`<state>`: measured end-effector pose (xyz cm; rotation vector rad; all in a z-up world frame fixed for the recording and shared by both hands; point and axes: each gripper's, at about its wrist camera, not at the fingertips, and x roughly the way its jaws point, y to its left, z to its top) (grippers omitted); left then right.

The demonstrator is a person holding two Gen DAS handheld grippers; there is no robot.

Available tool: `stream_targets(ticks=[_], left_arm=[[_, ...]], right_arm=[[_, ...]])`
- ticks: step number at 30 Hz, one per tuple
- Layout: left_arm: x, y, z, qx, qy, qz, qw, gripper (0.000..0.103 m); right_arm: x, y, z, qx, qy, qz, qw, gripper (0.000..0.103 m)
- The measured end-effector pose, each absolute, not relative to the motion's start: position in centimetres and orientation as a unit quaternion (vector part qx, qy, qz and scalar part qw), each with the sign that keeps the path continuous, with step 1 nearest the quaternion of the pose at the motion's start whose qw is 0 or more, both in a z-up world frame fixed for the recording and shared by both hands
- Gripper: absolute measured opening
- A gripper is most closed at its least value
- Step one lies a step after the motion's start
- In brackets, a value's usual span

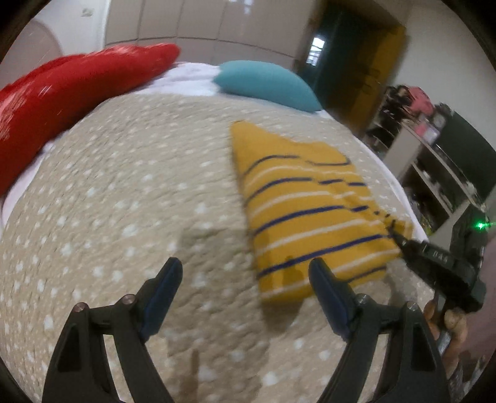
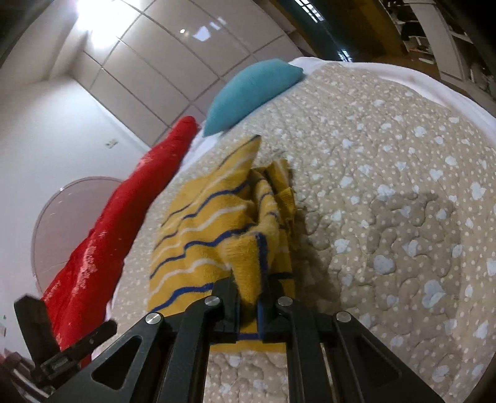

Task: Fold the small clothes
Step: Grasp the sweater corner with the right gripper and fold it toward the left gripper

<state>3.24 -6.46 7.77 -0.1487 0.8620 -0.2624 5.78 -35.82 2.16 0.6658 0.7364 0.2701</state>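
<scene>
A small yellow garment (image 1: 305, 201) with blue and white stripes lies on the beige dotted bedspread (image 1: 139, 192). In the left wrist view my left gripper (image 1: 245, 272) hovers open above the bedspread, with its right finger over the garment's near edge and nothing between the pads. My right gripper (image 1: 393, 232) comes in from the right of that view and pinches the garment's right corner. In the right wrist view my right gripper (image 2: 249, 288) is shut on a bunched fold of the yellow garment (image 2: 217, 223), lifting it off the bedspread (image 2: 387, 186).
A red pillow (image 1: 62, 102) lies along the bed's far left and a teal cushion (image 1: 266, 82) at its far end. White wardrobe panels (image 1: 201, 24) stand behind. Shelving with clutter (image 1: 434, 148) stands right of the bed. A hand (image 1: 449, 322) holds the right gripper.
</scene>
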Motion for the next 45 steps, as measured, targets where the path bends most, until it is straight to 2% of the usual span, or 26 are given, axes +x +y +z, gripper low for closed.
stream_targets(ticks=[5, 9, 10, 15, 17, 19, 21, 28, 30, 31, 33, 36, 41, 44, 45], left_arm=[[7.0, -9.7, 6.5, -0.06, 0.443, -0.125, 0.886, 0.083], [9.6, -11.4, 2.2, -0.047, 0.513, -0.114, 0.85, 0.083], [9.8, -11.5, 1.5, -0.05, 0.523, -0.115, 0.843, 0.084], [9.0, -10.5, 3.2, -0.064, 0.525, -0.154, 0.835, 0.084], [8.7, -9.0, 4.8, -0.087, 0.506, -0.168, 0.842, 0.084], [8.9, -7.4, 5.8, -0.105, 0.489, -0.162, 0.851, 0.086], [10.1, -6.0, 6.1, -0.134, 0.481, -0.159, 0.852, 0.094], [15.5, -8.3, 1.3, -0.179, 0.541, -0.27, 0.776, 0.095], [16.3, -9.3, 0.0, -0.183, 0.544, -0.268, 0.774, 0.1], [16.2, -9.5, 0.1, -0.183, 0.539, -0.265, 0.778, 0.1], [15.8, -9.4, 1.2, -0.193, 0.531, -0.277, 0.777, 0.079], [15.2, -8.1, 4.3, -0.203, 0.512, -0.293, 0.781, 0.058], [14.8, -7.0, 8.9, -0.175, 0.485, -0.287, 0.807, 0.061], [14.1, -7.8, 6.9, -0.12, 0.516, -0.235, 0.815, 0.074], [13.8, -8.0, 5.5, -0.1, 0.529, -0.213, 0.815, 0.074]], right_arm=[[4.9, -38.1, -0.2, 0.36, 0.349, 0.132, 0.855, 0.008], [3.4, -40.2, -0.4, 0.376, 0.33, 0.123, 0.857, 0.022], [2.8, -40.8, -0.1, 0.37, 0.325, 0.115, 0.863, 0.023], [1.5, -42.1, 2.0, 0.341, 0.301, 0.103, 0.885, 0.024], [1.9, -42.1, 2.9, 0.334, 0.293, 0.12, 0.888, 0.036], [3.1, -41.7, 3.4, 0.329, 0.298, 0.135, 0.886, 0.067], [5.7, -40.7, 3.5, 0.318, 0.322, 0.16, 0.877, 0.074], [15.7, -37.0, 1.3, 0.285, 0.414, 0.197, 0.842, 0.077], [16.8, -36.3, 0.1, 0.283, 0.429, 0.196, 0.835, 0.078], [17.2, -36.2, -0.3, 0.295, 0.432, 0.2, 0.829, 0.074], [17.4, -36.1, -0.4, 0.329, 0.43, 0.21, 0.814, 0.059], [16.9, -35.2, 2.0, 0.331, 0.407, 0.232, 0.819, 0.05], [14.9, -33.3, 6.2, 0.305, 0.352, 0.275, 0.841, 0.048], [14.6, -33.8, 4.3, 0.298, 0.368, 0.23, 0.85, 0.05], [14.5, -34.1, 3.3, 0.285, 0.382, 0.194, 0.858, 0.05]])
